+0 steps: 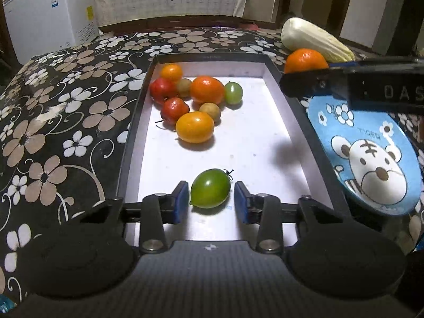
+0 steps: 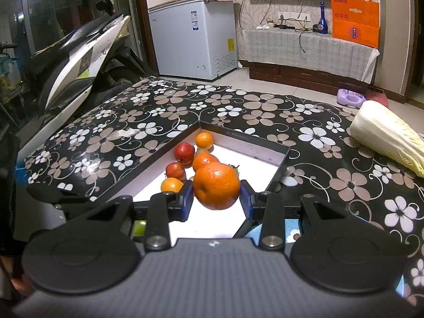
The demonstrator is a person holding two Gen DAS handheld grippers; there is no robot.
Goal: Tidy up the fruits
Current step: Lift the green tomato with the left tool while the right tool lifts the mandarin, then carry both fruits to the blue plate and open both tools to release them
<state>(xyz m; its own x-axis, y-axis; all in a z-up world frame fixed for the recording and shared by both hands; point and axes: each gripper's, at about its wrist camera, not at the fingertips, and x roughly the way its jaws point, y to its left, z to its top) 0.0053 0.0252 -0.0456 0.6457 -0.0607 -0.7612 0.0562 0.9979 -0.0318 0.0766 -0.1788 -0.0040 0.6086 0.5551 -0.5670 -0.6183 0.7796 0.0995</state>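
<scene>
A black-walled tray (image 1: 137, 122) with a white floor lies on the flowered table. Several fruits, orange, red, yellow and green, sit bunched at its far left corner (image 1: 196, 98). A single green fruit (image 1: 210, 188) rests on the tray floor near me, between the blue pads of my left gripper (image 1: 211, 201). Thin gaps show on both sides, so the gripper is open. My right gripper (image 2: 216, 198) is shut on a large orange (image 2: 216, 185), held above the tray's (image 2: 281, 169) near right corner. That orange (image 1: 304, 61) and a black finger (image 1: 318, 84) also show in the left wrist view.
A blue plate (image 1: 344, 132) with a cartoon tiger lies right of the tray. A pale cabbage (image 2: 384, 137) rests at the table's far right. A scooter (image 2: 79, 53) and a white chest freezer (image 2: 193, 37) stand beyond the table's left side.
</scene>
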